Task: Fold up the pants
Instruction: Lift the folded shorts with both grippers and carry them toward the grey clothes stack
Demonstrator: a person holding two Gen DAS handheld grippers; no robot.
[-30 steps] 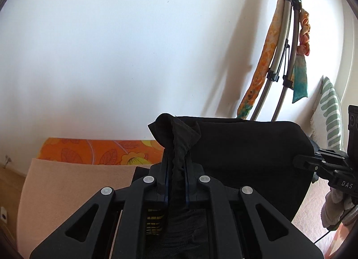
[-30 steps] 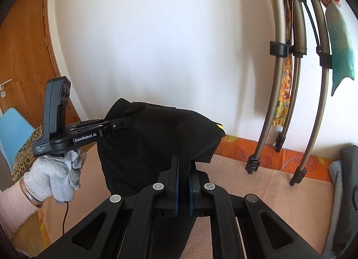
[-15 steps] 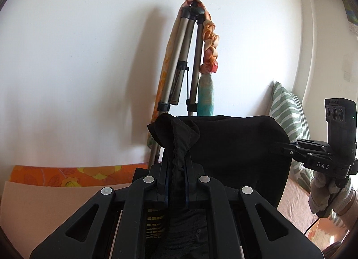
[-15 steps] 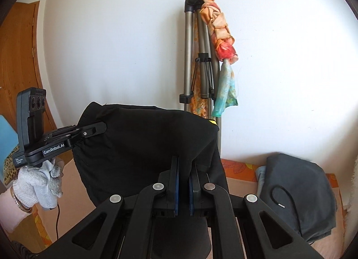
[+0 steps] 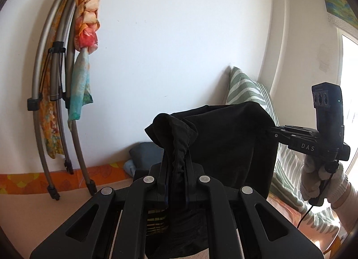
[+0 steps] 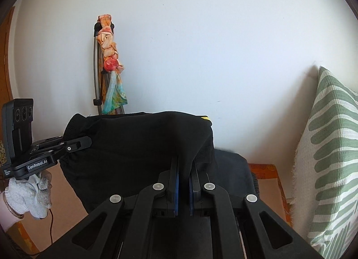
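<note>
The black pants (image 5: pixel 226 140) hang in the air, stretched between both grippers. My left gripper (image 5: pixel 176 160) is shut on a bunched corner of the waistband; it also shows at the left of the right wrist view (image 6: pixel 87 141). My right gripper (image 6: pixel 184 165) is shut on the other end of the pants (image 6: pixel 138 147); it also shows at the right of the left wrist view (image 5: pixel 269 132). The lower part of the pants is hidden behind the gripper bodies.
A folded tripod (image 5: pixel 56 102) with colourful scarves (image 5: pixel 86 24) leans on the white wall. A green striped cushion (image 6: pixel 331 158) stands at the right. A dark folded garment (image 5: pixel 143 154) lies on the peach bed cover (image 5: pixel 44 203) below.
Both grippers have swung to the right with the pants: the tripod has slid left in both views and the striped cushion has come into view.
</note>
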